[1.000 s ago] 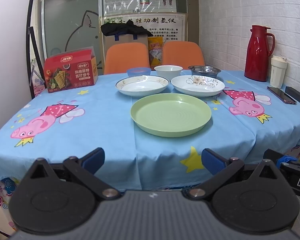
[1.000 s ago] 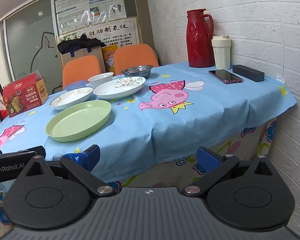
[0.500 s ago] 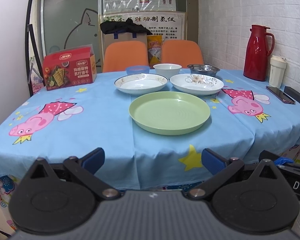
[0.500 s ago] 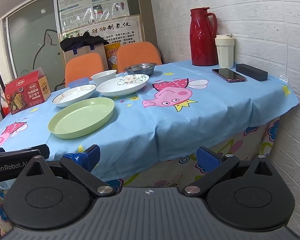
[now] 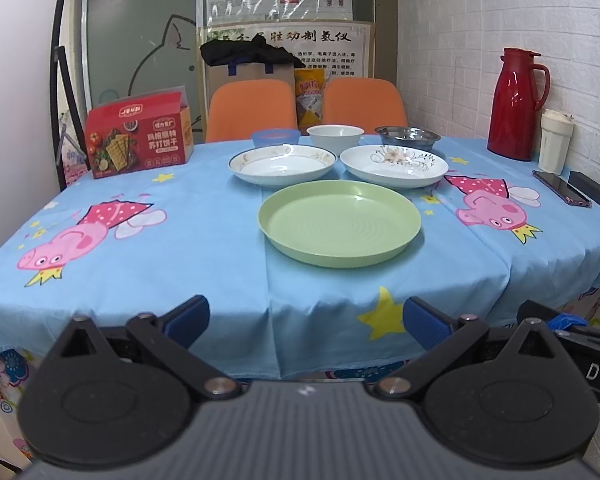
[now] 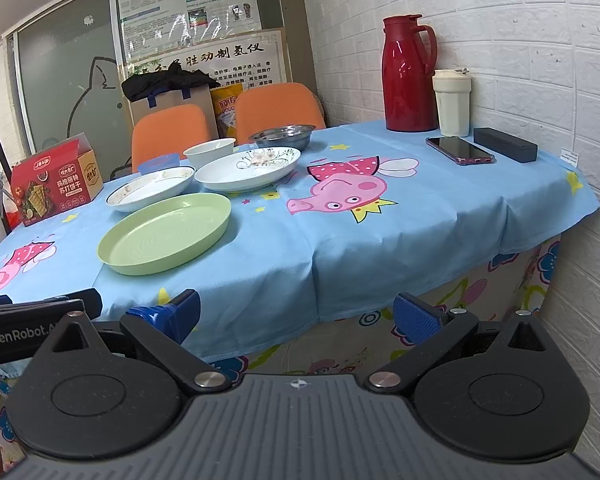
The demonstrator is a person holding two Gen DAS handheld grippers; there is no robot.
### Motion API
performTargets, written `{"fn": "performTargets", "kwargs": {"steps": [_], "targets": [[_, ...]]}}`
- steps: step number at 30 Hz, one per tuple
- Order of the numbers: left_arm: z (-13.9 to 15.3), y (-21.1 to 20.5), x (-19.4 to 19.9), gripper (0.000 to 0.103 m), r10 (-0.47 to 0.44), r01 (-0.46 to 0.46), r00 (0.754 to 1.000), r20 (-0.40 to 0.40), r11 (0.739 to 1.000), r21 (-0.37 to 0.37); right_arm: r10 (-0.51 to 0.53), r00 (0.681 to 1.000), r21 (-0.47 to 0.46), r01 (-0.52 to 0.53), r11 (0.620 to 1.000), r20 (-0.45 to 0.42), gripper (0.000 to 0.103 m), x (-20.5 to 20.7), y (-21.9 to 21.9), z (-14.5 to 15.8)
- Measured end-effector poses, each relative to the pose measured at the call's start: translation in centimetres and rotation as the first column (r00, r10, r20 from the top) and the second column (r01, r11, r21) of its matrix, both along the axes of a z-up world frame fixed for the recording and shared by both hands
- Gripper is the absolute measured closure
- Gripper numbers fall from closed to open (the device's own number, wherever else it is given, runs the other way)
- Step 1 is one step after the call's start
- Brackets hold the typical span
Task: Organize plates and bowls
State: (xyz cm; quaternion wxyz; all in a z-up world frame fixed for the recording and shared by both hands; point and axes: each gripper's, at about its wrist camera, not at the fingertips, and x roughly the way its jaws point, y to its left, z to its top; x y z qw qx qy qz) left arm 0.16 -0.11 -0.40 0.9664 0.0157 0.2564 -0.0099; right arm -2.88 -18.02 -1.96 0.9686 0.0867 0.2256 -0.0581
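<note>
Behind the two white plates, at the far side of the table (image 5: 180, 240), we see three bowls only in part: the blue bowl (image 5: 275, 136) is mostly covered by the gold-rimmed plate (image 5: 282, 164), while the white bowl (image 5: 335, 136) and the steel bowl (image 5: 407, 136) show just their upper halves above the flowered plate (image 5: 394, 164). In the right wrist view the blue bowl is little more than a sliver. The print on the red box (image 5: 138, 136) is too small for us to read.

Since a second ago both cameras have drawn slightly nearer the table and the dishes sit a little larger and lower in view; nothing on the cloth has shifted.

Our left gripper (image 5: 306, 316) hangs before the near table edge, jaws spread wide, holding and touching nothing. Our right gripper (image 6: 296, 312) is likewise wide open and empty, off the table's near corner. The green plate (image 5: 340, 222) lies flat nearest us, just in front of the two white plates and apart from them. The red jug (image 6: 408, 76) and the cup (image 6: 452, 102) stand by the wall, with the phone (image 6: 459, 150) flat just in front of them.
</note>
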Motion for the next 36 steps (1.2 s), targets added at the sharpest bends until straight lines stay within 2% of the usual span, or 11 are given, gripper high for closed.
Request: {"fn": "performTargets", "kwargs": {"steps": [36], "targets": [[-0.37,0.17,0.42,0.000,0.000,0.000,1.000,-0.020,1.000,0.002,0.015,1.000,-0.005,-0.015,1.000,-0.018,0.012,0.23,-0.17,-0.27]]}}
